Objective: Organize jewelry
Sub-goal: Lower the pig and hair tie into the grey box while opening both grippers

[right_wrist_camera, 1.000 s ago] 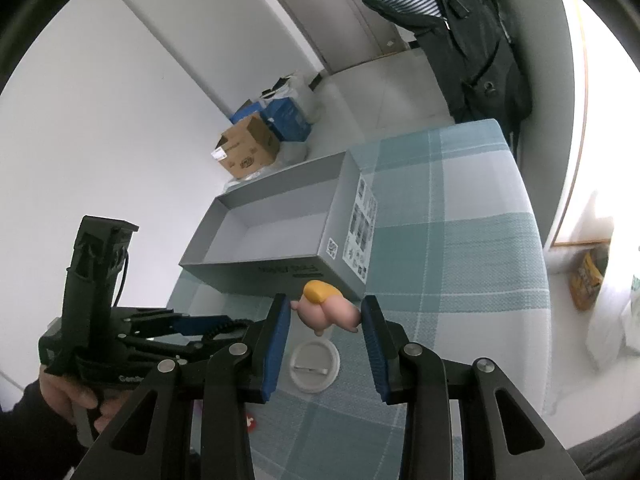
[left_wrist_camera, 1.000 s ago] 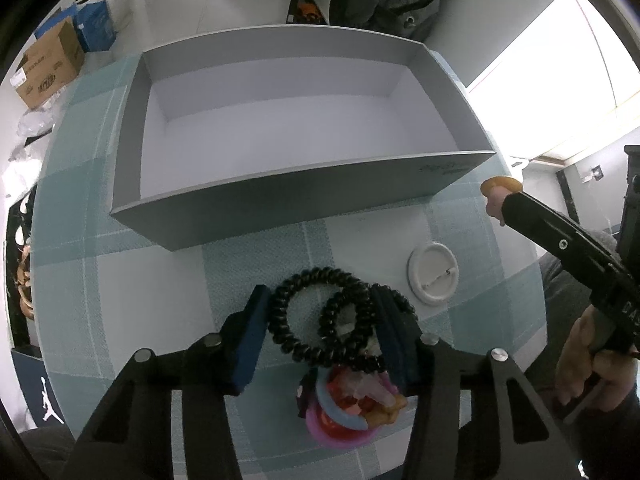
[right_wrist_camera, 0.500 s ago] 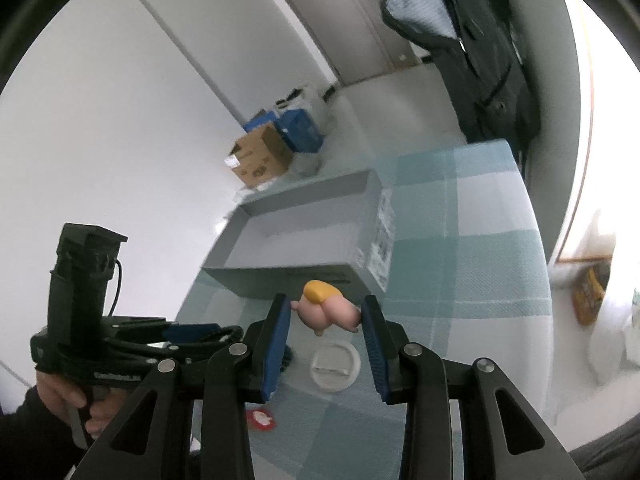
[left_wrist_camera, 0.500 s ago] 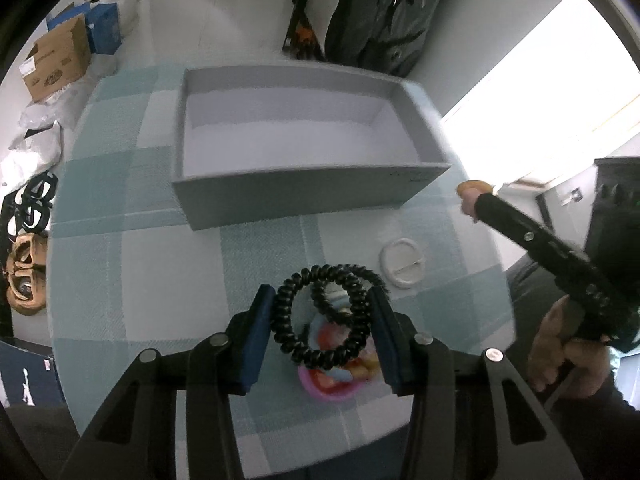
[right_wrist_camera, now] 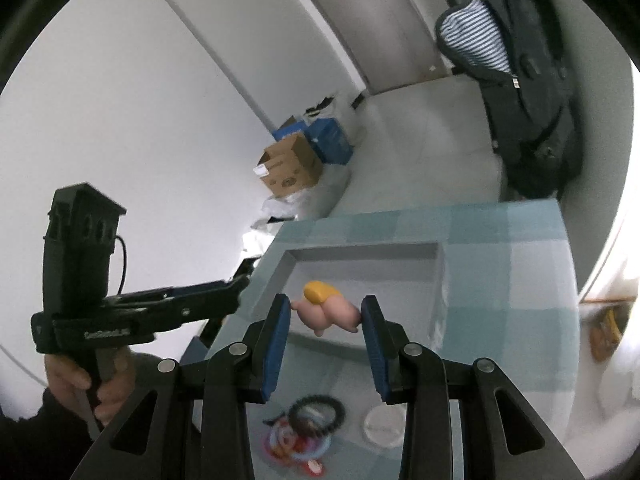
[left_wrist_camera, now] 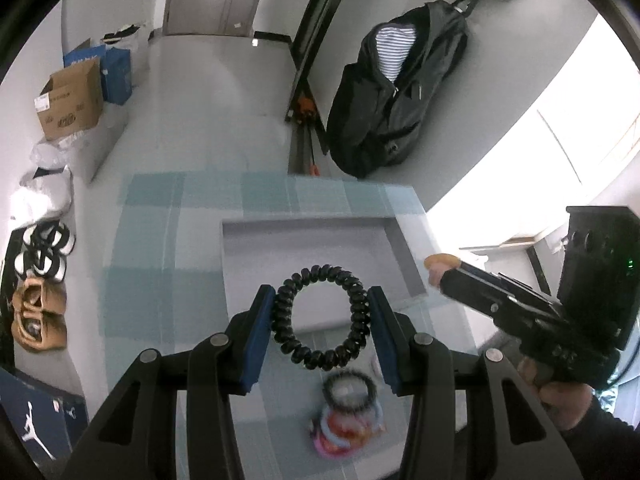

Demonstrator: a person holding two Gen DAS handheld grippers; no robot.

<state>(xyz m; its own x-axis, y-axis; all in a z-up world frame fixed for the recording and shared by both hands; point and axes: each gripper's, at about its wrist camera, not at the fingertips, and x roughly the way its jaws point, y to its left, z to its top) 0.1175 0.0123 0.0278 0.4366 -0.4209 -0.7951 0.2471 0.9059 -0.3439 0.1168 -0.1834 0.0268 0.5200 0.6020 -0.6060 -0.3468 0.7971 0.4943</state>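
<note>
Left wrist view: left tongs (left_wrist_camera: 321, 322) clamp a black coil hair tie (left_wrist_camera: 321, 316), held in the air over the near edge of the grey box (left_wrist_camera: 404, 258).
Right wrist view: right tongs (right_wrist_camera: 325, 318) pinch a small pink figure with a yellow cap (right_wrist_camera: 325, 310), also above the box.
Done: box interior looks bare; nothing placed yet.
Left: both held pieces to drop in; a second black hair tie (right_wrist_camera: 317, 414), coloured rings (right_wrist_camera: 294, 446) and a white disc (right_wrist_camera: 383, 426) lie on the table (right_wrist_camera: 520, 280).
</note>
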